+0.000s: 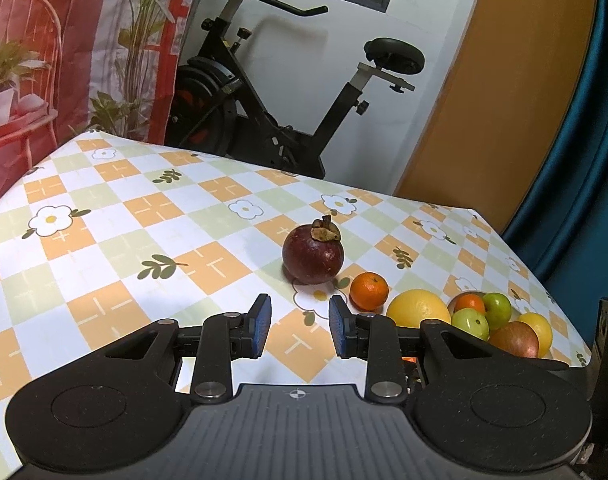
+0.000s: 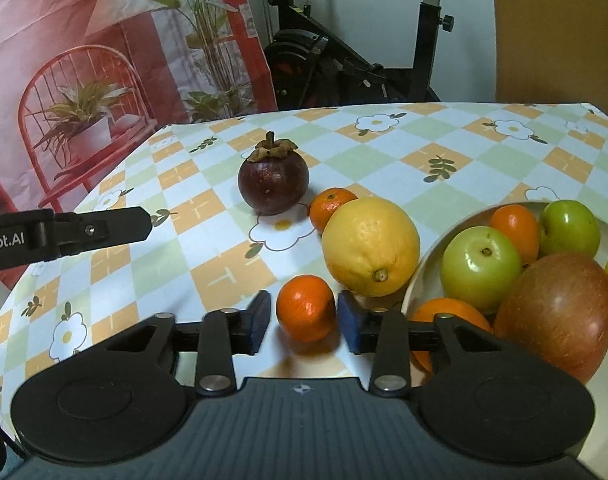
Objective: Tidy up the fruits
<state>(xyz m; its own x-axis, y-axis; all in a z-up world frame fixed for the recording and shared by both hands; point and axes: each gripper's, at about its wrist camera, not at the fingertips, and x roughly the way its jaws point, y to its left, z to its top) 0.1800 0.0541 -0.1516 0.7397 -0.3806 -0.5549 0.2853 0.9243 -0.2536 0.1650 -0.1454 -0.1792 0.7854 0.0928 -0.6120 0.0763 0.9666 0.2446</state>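
Observation:
My right gripper (image 2: 304, 316) is shut on a small mandarin (image 2: 306, 307), low over the checked tablecloth, with a blue pad against each side. Just beyond it lie a large yellow citrus (image 2: 370, 246), a second mandarin (image 2: 330, 206) and a dark purple mangosteen (image 2: 273, 184). To the right, a cream bowl (image 2: 426, 280) holds green apples, a red apple and other citrus. My left gripper (image 1: 300, 326) hovers open and empty, short of the mangosteen (image 1: 313, 254). One of its fingers (image 2: 104, 228) juts in from the left in the right wrist view.
The checked tablecloth (image 1: 144, 220) lies bare to the left of the fruit. An exercise bike (image 1: 288, 92) stands past the far table edge. A printed backdrop (image 1: 44, 60) hangs at the left and a blue curtain (image 1: 576, 160) at the right.

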